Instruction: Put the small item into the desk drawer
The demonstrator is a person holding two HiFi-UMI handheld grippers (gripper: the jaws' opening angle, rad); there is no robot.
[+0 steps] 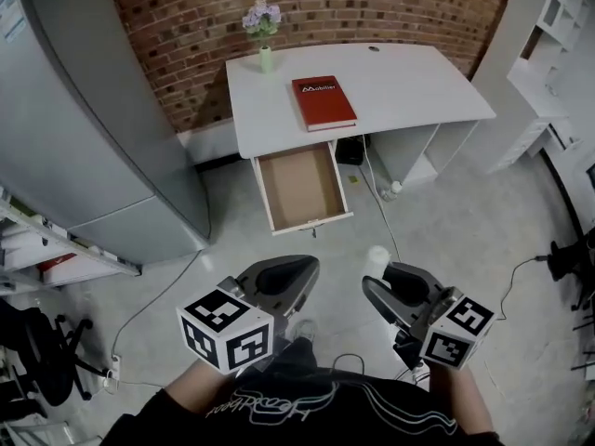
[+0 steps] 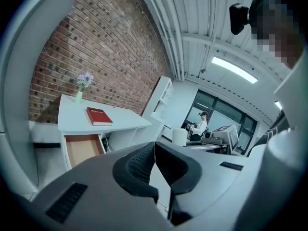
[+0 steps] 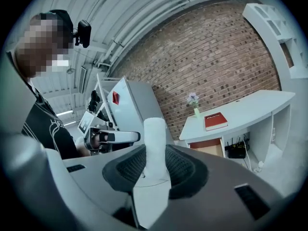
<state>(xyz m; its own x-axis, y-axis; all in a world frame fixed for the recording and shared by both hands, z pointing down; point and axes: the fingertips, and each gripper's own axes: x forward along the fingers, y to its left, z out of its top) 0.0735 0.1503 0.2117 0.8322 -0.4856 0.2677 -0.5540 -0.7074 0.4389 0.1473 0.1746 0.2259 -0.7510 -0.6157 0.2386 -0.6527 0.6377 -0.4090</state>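
The small white cylinder (image 3: 155,134) stands upright, pinched low on its sides by the right tool (image 3: 156,171), with its top poking clear above the pads. It looks light and smooth-skinned, so I'd guess a grip across its round middle suits it best, though it might swivel or slip. The left tool (image 2: 154,165) is pressed together on nothing. Well ahead, the drawer (image 1: 299,186) stands open under the white bench (image 1: 400,82), which carries a red book (image 1: 323,102).
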